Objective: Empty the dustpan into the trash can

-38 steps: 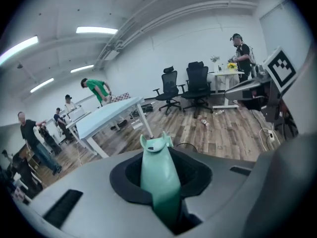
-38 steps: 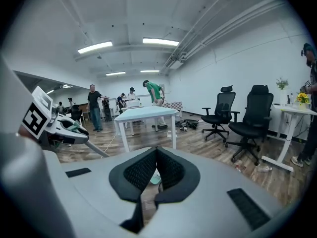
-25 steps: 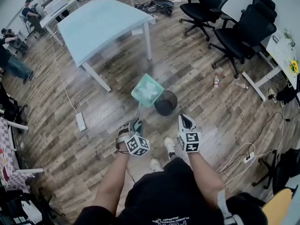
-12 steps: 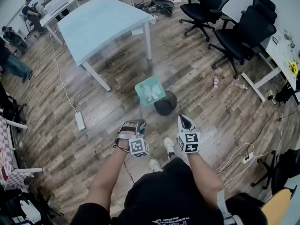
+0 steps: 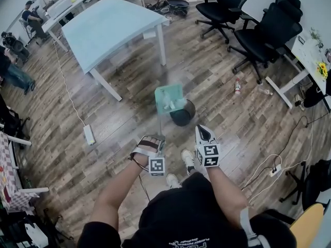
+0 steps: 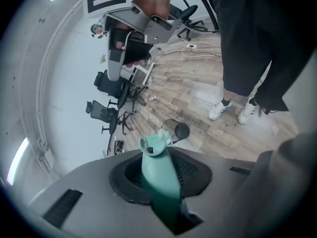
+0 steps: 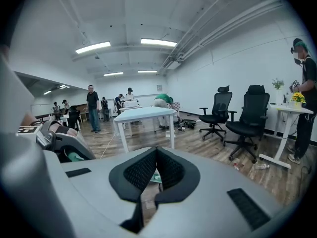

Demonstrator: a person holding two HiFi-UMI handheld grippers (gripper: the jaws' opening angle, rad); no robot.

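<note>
Left gripper [image 5: 153, 138]: jaws clamped on the teal handle [image 6: 159, 175] of the dustpan [image 5: 169, 96]. The handle ran out between the pads and away from the gripper, with the pan at its far end.

Dustpan: held in the air above the floor [image 5: 222, 107], tipped, its open face turned up towards the head view. White scraps [image 5: 171, 106] lay bunched at the pan's lower edge. That edge overlapped the rim of the trash can [image 5: 186, 121] on the can's table side. The pan was slightly blurred in the head view, so I could not tell whether pan and rim touched.

Trash can: dark, round, upright on the wood floor, off the near corner of the pale blue table [image 5: 103, 25] and just ahead of the person's white shoes [image 5: 187, 159].

Right gripper [image 5: 202, 133]: pads met at the tips, nothing between them. It was held beside the left gripper, apart from the dustpan and the can.

Also on the floor: a white power strip [image 5: 89, 134] near the table's left legs, a small bottle [image 5: 237, 86] right of the can, and two black office chairs [image 5: 266, 32] beyond it.
</note>
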